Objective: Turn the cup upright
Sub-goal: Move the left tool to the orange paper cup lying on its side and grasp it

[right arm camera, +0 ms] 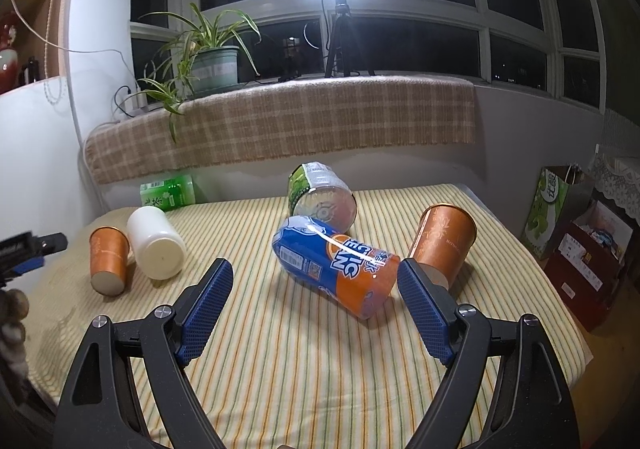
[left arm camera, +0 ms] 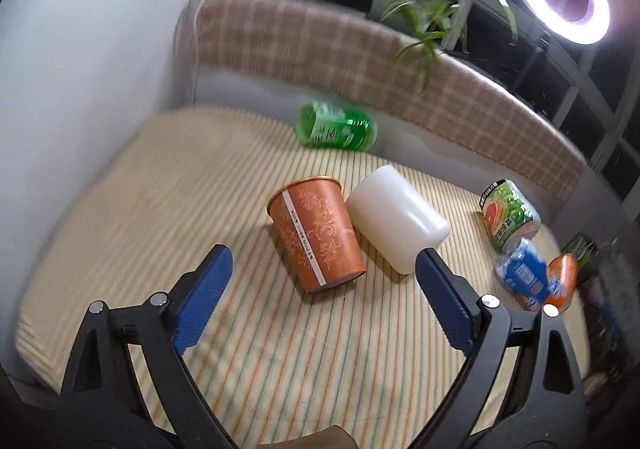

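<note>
On striped cloth (left arm camera: 120,209): orange cup (left arm camera: 318,235) seemingly upright | left gripper (left arm camera: 324,277) open, empty

My left gripper (left arm camera: 322,285) is held above the table with its two blue-padded fingers (left arm camera: 204,299) spread wide apart, and nothing is between them. My right gripper (right arm camera: 314,303) is in the same state, both blue fingers (right arm camera: 422,313) far from each other and gripping nothing. In the right wrist view I see the left gripper also at the far left edge, with part of my hand (right arm camera: 12,313) below it, blurred.
</note>
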A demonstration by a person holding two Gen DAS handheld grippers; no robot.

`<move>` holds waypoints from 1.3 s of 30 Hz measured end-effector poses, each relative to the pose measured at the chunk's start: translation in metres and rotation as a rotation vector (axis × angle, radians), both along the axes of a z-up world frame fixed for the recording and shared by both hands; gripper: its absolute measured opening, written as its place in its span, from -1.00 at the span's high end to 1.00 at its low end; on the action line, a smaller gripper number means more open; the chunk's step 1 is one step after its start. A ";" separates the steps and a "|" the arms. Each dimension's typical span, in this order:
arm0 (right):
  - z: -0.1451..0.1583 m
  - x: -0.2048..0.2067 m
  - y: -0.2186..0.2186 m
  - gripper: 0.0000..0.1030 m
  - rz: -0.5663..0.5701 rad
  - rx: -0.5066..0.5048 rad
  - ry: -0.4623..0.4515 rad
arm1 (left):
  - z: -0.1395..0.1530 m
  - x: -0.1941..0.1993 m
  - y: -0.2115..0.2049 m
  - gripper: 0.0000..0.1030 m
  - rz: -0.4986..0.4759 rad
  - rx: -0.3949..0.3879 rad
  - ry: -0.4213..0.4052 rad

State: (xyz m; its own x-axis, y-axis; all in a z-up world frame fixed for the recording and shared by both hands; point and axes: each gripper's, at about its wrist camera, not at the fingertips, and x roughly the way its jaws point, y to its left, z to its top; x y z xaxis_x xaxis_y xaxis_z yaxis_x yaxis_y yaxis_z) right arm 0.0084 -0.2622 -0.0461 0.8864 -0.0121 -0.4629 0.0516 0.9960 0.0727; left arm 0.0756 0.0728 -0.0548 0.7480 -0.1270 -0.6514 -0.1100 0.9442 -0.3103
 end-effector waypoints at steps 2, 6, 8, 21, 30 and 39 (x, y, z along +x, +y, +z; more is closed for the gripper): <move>-0.001 0.001 0.000 -0.63 -0.001 0.002 0.003 | -0.008 0.014 0.010 -0.73 -0.004 -0.086 0.054; -0.003 0.000 -0.003 -0.63 -0.005 0.003 0.009 | -0.023 0.037 0.024 -0.62 0.001 -0.231 0.136; -0.004 0.000 -0.005 -0.63 -0.010 0.005 0.012 | -0.027 0.046 0.027 -0.57 -0.001 -0.277 0.160; -0.009 -0.001 -0.021 -0.63 -0.045 0.019 0.026 | -0.053 0.086 0.026 -0.55 -0.003 -0.394 0.279; -0.009 -0.003 -0.023 -0.63 -0.049 0.026 0.028 | -0.068 0.093 0.031 -0.45 0.033 -0.397 0.313; -0.008 -0.003 -0.019 -0.63 -0.036 0.019 0.026 | -0.071 0.092 0.035 -0.27 0.037 -0.411 0.305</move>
